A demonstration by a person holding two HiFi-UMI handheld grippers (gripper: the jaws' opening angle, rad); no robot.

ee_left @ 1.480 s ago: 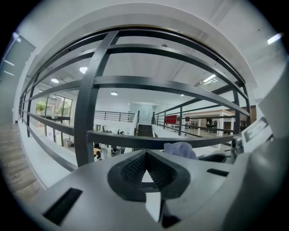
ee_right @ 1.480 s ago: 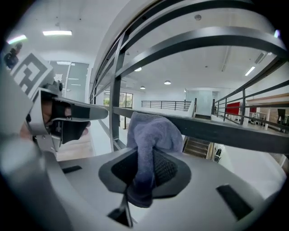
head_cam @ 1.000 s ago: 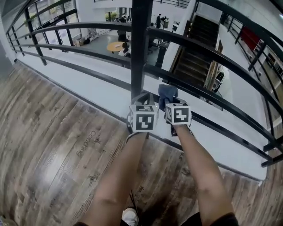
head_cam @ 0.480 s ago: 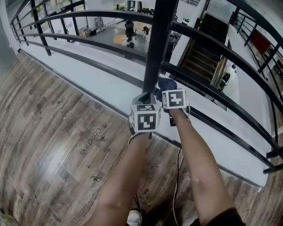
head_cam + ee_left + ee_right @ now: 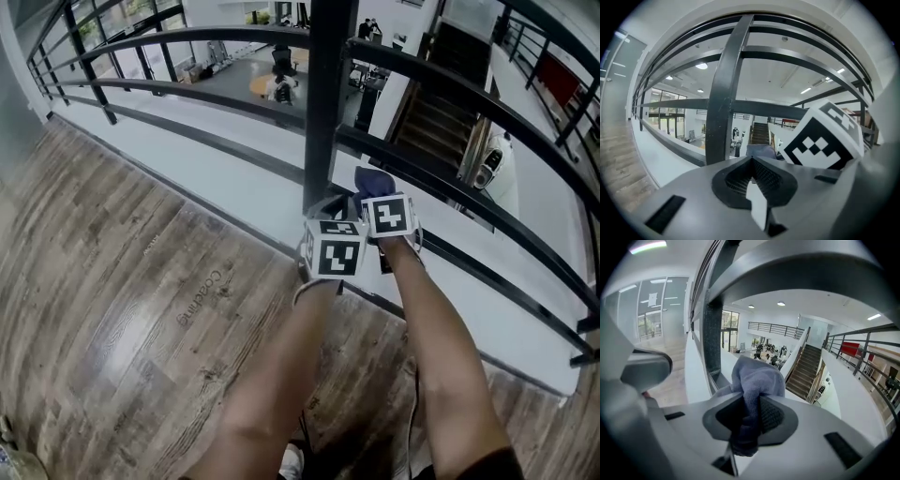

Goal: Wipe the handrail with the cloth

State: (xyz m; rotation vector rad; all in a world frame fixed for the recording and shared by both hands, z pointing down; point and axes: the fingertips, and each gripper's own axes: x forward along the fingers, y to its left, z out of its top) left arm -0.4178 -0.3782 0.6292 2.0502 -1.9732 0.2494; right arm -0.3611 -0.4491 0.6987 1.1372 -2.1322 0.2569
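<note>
A black metal railing with horizontal handrail bars (image 5: 187, 86) and a thick upright post (image 5: 323, 103) runs across the head view. My right gripper (image 5: 375, 187) is shut on a blue-grey cloth (image 5: 373, 180), held just right of the post near a lower bar; the cloth (image 5: 754, 380) bunches out between the jaws in the right gripper view. My left gripper (image 5: 330, 208) sits beside it, close to the foot of the post (image 5: 723, 93), shut with nothing between its jaws.
Wood-plank floor (image 5: 131, 281) lies under my arms, with a white ledge (image 5: 234, 178) below the railing. Beyond the bars is a drop to a lower hall and a staircase (image 5: 427, 117). A cable (image 5: 412, 412) trails near my feet.
Both grippers have shifted slightly right and down in the head view, staying close together by the post. The cloth stays clamped in the right gripper.
</note>
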